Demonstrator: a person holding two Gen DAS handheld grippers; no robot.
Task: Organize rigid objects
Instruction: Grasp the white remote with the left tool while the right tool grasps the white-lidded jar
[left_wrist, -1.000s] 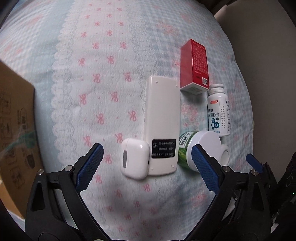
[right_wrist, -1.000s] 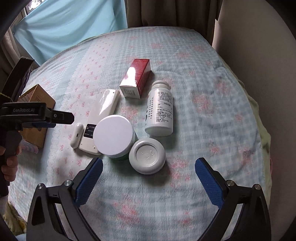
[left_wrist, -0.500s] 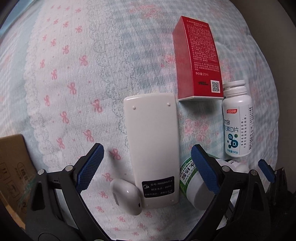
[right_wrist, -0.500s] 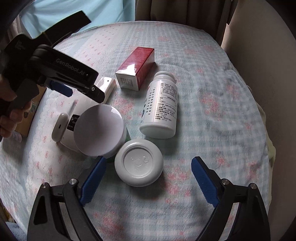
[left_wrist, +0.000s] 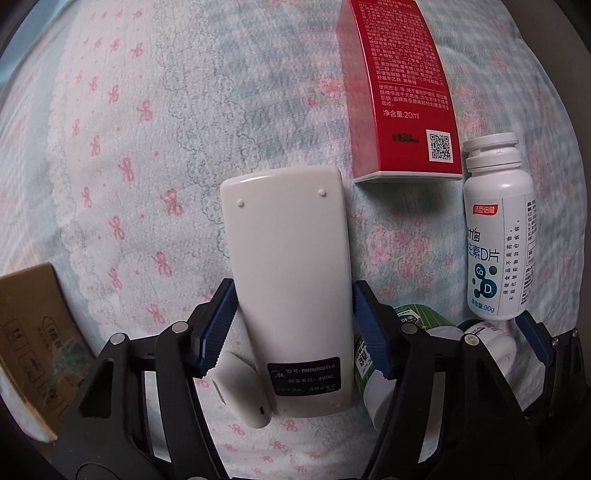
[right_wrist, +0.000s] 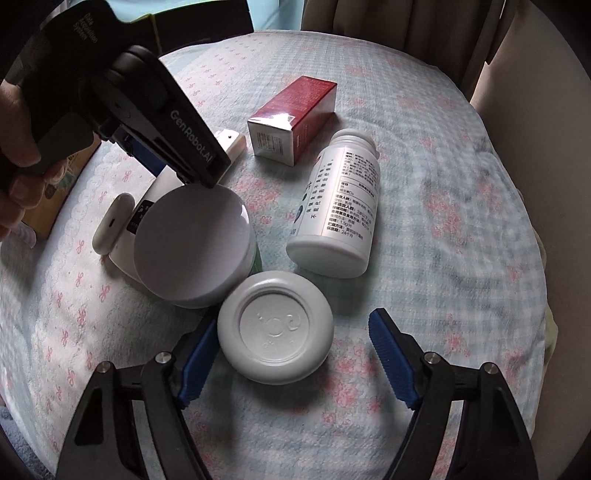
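Note:
My left gripper (left_wrist: 293, 325) is shut on the white remote (left_wrist: 291, 280), blue pads on both its long sides; it lies face down on the cloth. A white earbud case (left_wrist: 240, 391) touches the remote's near left corner. A red box (left_wrist: 399, 88) and a white pill bottle (left_wrist: 498, 240) lie to the right. My right gripper (right_wrist: 291, 354) is open around a grey round lid (right_wrist: 275, 332), its left pad close to the rim. A green jar with a white lid (right_wrist: 195, 243) stands beside it.
A cardboard box (left_wrist: 33, 339) sits at the left edge of the bed. The bedspread (right_wrist: 461, 221) is pale blue with pink bows. The red box (right_wrist: 295, 118) and pill bottle (right_wrist: 338, 203) lie beyond the grey lid. The left gripper's body (right_wrist: 147, 110) hangs over the remote.
My left gripper moved forward and closed on the remote. My right gripper moved down and forward, so the grey lid now sits between its fingers.

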